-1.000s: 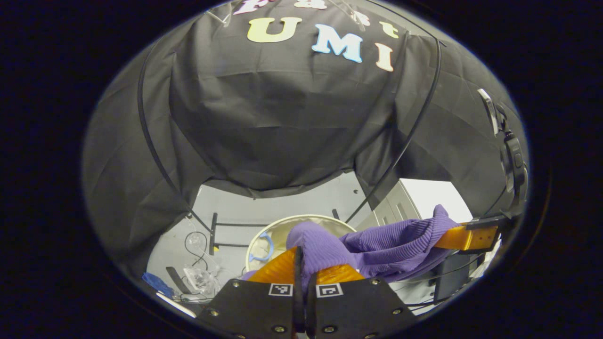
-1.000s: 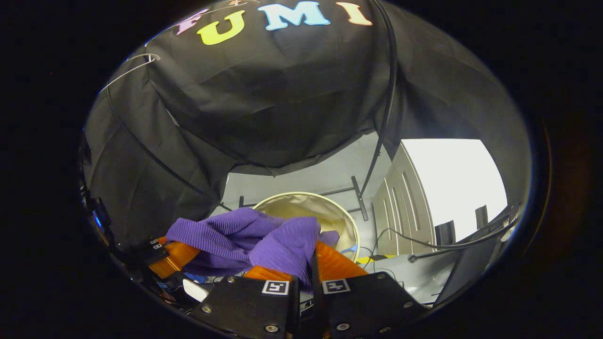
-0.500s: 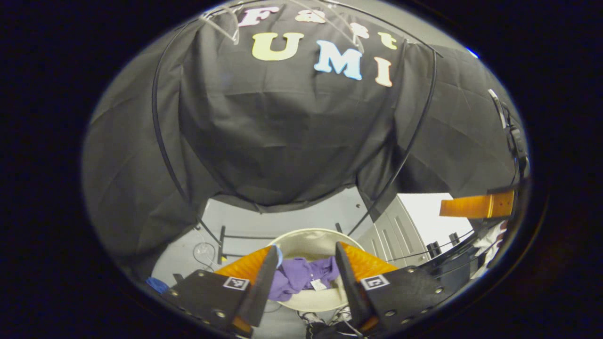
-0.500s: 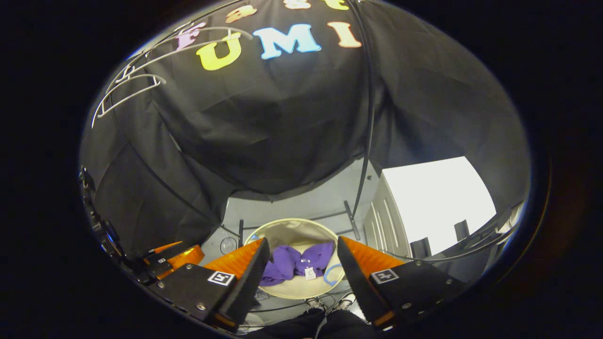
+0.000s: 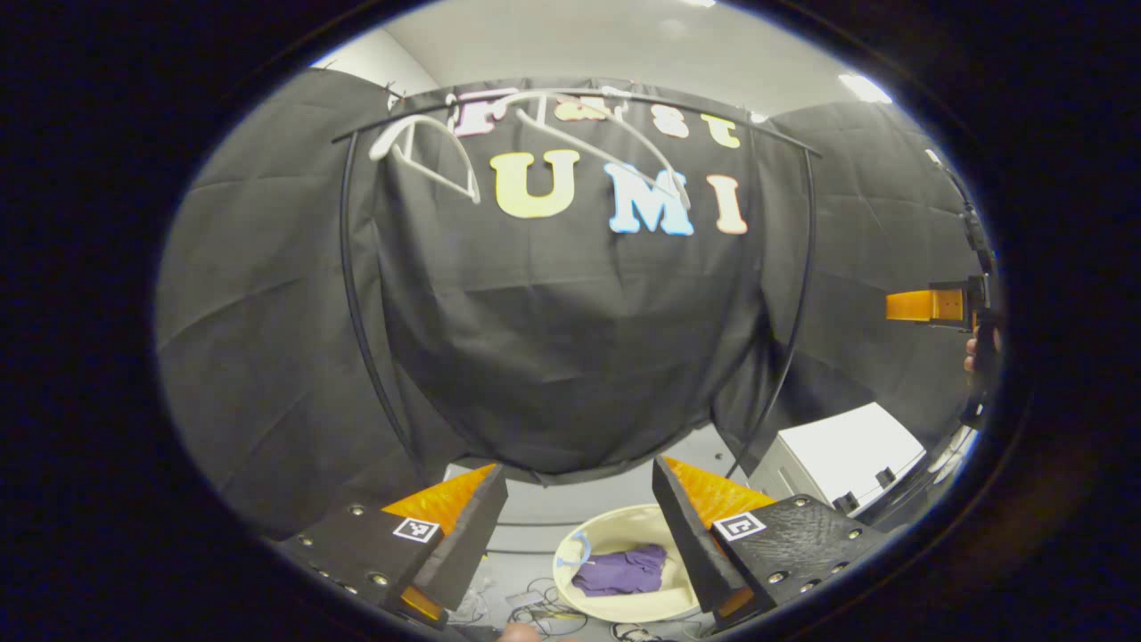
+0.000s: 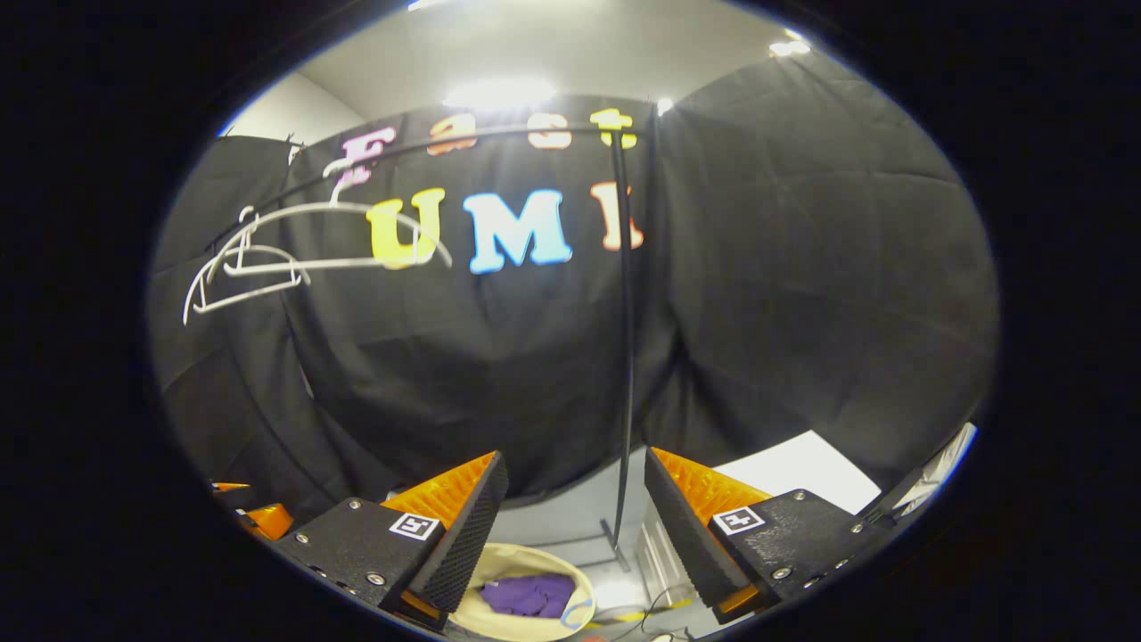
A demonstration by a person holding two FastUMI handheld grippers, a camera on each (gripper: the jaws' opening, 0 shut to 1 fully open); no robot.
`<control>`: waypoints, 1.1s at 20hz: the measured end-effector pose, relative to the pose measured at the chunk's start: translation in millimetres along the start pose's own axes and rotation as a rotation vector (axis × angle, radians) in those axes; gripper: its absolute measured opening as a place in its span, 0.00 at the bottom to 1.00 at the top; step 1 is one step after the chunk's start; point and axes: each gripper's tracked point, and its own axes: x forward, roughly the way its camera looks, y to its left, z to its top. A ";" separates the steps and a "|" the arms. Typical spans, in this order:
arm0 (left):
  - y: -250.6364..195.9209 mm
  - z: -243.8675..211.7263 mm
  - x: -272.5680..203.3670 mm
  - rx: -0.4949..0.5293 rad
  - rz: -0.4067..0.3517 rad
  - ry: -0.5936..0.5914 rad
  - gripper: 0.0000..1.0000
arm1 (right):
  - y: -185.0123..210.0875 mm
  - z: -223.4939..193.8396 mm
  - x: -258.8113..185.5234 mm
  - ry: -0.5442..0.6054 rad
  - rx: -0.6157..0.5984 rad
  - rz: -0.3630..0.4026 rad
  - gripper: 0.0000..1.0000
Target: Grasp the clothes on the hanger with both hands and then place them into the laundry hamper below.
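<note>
1. Left gripper view: left gripper [image 5: 579, 517] has its fingers spread wide w/ nothing between them, held high above the floor.
2. Purple clothes [image 5: 621, 571] lie bunched inside the round cream hamper [image 5: 570, 557], which stands on the grey floor [image 5: 570, 504] far below, seen in the gap betw. the fingers.
3. Clothes sit toward the hamper's right side in this view; a light-blue handle loop [image 5: 580, 546] rests at its left rim.
4. Two bare white hangers [image 5: 428, 147] hang from the black rail [image 5: 570, 94] at the top, apart from the clothes.
5. Far right edge: the other gripper's tip [image 5: 923, 305] and the hand [image 5: 979, 348] holding it.
6. White cabinet [image 5: 847, 459] stands right of the hamper; cables [image 5: 526, 615] lie on the floor beside the hamper.
7. Right gripper view: right gripper [image 6: 575, 513] is also wide open & holds nothing.
8. Hamper [image 6: 486, 566] w/ the purple clothes [image 6: 530, 596] in it shows at the bottom, partly behind the left finger.
9. Hangers [image 6: 267, 259] on the rail [image 6: 499, 134] upper left; rail's upright post [image 6: 628, 357] runs down to the floor just right of the hamper.
</note>
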 end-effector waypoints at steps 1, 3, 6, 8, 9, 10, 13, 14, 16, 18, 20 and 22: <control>-2.9 19.5 -6.5 -0.006 0.007 -0.035 0.95 | -9.8 14.5 -5.1 -0.044 0.001 -0.008 0.95; -9.6 60.4 -19.8 -0.009 0.026 -0.105 1.00 | -29.6 47.0 -14.7 -0.123 -0.009 -0.016 0.95; -24.7 122.0 -43.6 -0.011 0.056 -0.216 1.00 | -57.7 91.9 -26.9 -0.228 -0.046 -0.011 0.91; -42.3 157.3 -56.6 -0.044 0.069 -0.263 1.00 | -79.4 111.2 -31.3 -0.264 -0.075 -0.012 0.95; -51.2 178.4 -68.1 -0.062 0.071 -0.283 1.00 | -91.4 119.0 -31.7 -0.280 -0.086 -0.011 0.91; -60.0 197.1 -78.2 -0.080 0.076 -0.304 1.00 | -103.3 129.3 -32.7 -0.303 -0.091 -0.014 0.92; -84.7 219.0 -112.8 -0.120 0.098 -0.363 1.00 | -135.8 138.1 -38.0 -0.318 -0.040 0.010 0.95; -89.8 224.8 -124.3 -0.128 0.113 -0.386 0.96 | -146.0 137.0 -37.8 -0.311 -0.014 0.025 0.95; -99.5 230.2 -142.5 -0.143 0.148 -0.422 0.89 | -173.7 140.4 -37.6 -0.325 0.017 0.036 0.95; -109.6 229.1 -155.0 -0.161 0.180 -0.455 0.94 | -203.8 142.7 -32.7 -0.346 0.015 0.024 0.95; -120.6 222.1 -161.4 -0.188 0.205 -0.480 0.99 | -230.9 142.6 -22.4 -0.350 -0.009 -0.004 0.95; -129.2 214.3 -164.9 -0.207 0.223 -0.484 0.99 | -247.7 141.5 -13.0 -0.342 -0.025 -0.014 0.95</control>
